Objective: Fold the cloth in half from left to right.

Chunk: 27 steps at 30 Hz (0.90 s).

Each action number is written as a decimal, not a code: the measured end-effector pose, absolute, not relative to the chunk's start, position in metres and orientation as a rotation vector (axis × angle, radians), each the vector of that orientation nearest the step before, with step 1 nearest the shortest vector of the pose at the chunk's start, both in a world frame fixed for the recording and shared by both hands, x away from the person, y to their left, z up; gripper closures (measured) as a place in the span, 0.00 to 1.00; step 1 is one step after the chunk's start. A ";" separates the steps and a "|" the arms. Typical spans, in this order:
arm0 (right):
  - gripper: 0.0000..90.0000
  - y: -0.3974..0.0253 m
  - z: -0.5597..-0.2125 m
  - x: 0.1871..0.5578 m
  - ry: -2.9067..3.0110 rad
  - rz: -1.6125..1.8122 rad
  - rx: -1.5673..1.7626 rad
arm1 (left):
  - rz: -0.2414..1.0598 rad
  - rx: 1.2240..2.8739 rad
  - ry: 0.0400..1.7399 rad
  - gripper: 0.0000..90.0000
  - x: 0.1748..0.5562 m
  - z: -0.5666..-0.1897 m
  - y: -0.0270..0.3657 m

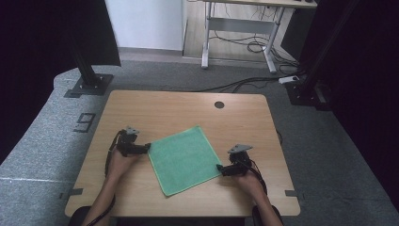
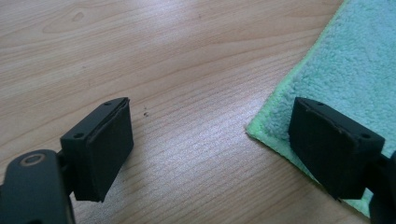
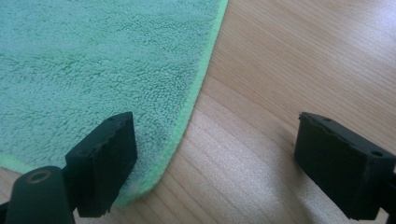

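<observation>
Table (image 1: pixel 155 106): pale wood-grain top with rounded corners and a small dark round hole (image 1: pixel 219 104) near the far edge. It bore one cloth and both grippers.

Cloth (image 1: pixel 184 158): green terry square, lying flat and unfolded near the middle of the table toward the person's side, turned so its corners pointed outward. It looked light, soft and limp, with a slightly raised stitched hem; likely to sag and drape once lifted, with no risk of breakage. The corners and hem seemed the best places to pinch, one jaw slid under the edge.

Left gripper (image 1: pixel 147 148): rested at the cloth's left corner, jaws wide apart and holding nothing. In the left gripper view one jaw stood over the corner (image 2: pixel 261 128), the other over bare wood.

Right gripper (image 1: pixel 219 167): sat at the cloth's right corner, jaws likewise spread and empty. In the right gripper view one jaw lay over the pile just inside the hem (image 3: pixel 194 105), the other over the table.
</observation>
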State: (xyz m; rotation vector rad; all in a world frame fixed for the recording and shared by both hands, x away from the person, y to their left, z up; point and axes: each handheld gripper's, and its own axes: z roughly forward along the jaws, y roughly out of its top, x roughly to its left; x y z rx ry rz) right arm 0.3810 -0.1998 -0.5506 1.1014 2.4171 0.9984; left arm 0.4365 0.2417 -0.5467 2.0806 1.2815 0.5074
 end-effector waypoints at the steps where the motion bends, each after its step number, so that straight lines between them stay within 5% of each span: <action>1: 0.14 -0.200 -0.551 0.381 2.417 0.999 1.101 | 0.511 2.078 1.286 0.16 0.436 -0.547 0.241; 27: 0.16 -0.172 -0.531 0.376 2.481 1.086 1.016 | 0.472 2.019 1.301 0.16 0.442 -0.541 0.244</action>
